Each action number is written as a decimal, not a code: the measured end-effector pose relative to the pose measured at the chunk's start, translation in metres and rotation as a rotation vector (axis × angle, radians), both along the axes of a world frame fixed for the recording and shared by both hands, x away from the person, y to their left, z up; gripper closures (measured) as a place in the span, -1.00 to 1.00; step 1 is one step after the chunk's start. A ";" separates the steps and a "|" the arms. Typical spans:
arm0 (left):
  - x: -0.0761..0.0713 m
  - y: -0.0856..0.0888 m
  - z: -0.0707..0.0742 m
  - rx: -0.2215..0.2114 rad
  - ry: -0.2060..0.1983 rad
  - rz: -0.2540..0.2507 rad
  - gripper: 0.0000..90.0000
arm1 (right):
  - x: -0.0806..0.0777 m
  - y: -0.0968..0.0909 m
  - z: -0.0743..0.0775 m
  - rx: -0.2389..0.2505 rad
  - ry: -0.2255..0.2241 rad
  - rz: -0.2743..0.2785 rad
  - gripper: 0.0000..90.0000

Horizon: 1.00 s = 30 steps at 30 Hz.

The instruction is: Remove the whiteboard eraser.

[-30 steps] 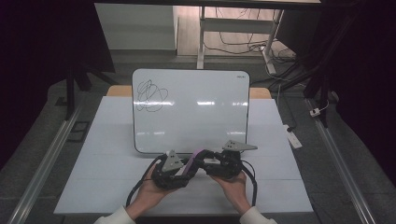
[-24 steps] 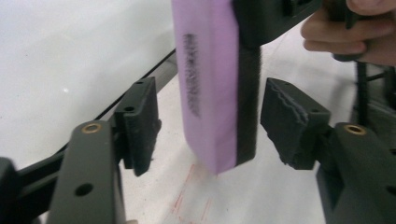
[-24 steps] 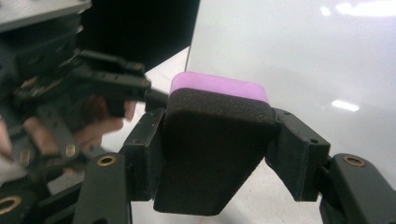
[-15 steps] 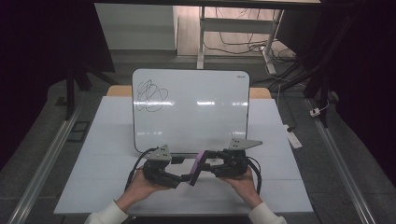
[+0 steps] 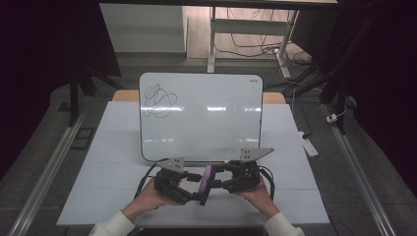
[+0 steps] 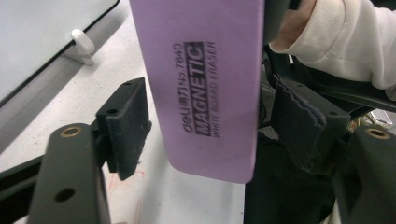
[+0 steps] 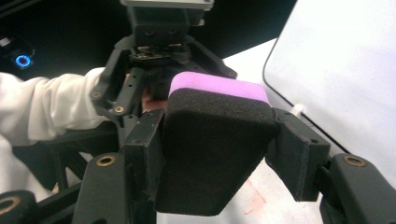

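Dim room, grey floor (image 5: pixel 44 147). White table (image 5: pixel 113 162) in foreground. Second desk's white legs (image 5: pixel 212 44) beyond, cables (image 5: pixel 246 46) trailing beneath. Metal rails (image 5: pixel 46 172) flank table.

Pale grey tabletop (image 5: pixel 113 162), rectangular, with wooden corners showing at the far edge. On it, toward the far edge and centred, a whiteboard (image 5: pixel 206 123) on small white feet, bearing a black scribble (image 5: pixel 157 101) near its far left corner. Faint red marks near the near edge.
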<state>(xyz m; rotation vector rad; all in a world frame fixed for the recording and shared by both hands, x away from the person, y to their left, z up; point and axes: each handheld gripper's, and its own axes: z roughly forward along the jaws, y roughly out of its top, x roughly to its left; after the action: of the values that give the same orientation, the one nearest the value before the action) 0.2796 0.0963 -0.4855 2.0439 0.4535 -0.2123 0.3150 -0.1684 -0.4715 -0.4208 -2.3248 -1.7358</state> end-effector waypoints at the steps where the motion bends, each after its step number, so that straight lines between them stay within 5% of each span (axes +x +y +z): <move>1: 0.000 0.000 -0.001 -0.004 0.004 -0.005 -0.30 | 0.000 0.001 0.000 0.000 -0.001 0.008 -0.12; 18: 0.001 0.001 -0.003 -0.017 0.032 0.002 -0.12 | -0.002 0.001 0.000 0.006 -0.015 0.017 -0.15; 24: 0.002 0.004 0.000 0.008 0.021 0.071 -0.11 | -0.004 -0.002 0.002 0.012 -0.043 -0.073 -0.35; 30: 0.000 0.009 0.004 0.078 -0.023 0.186 -0.11 | -0.003 -0.013 0.002 0.013 -0.051 -0.164 -0.39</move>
<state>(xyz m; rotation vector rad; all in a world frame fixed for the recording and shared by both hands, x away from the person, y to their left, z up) 0.2801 0.1055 -0.4814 2.0629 0.6425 -0.0587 0.3119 -0.1814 -0.4698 -0.5873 -2.3724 -1.8543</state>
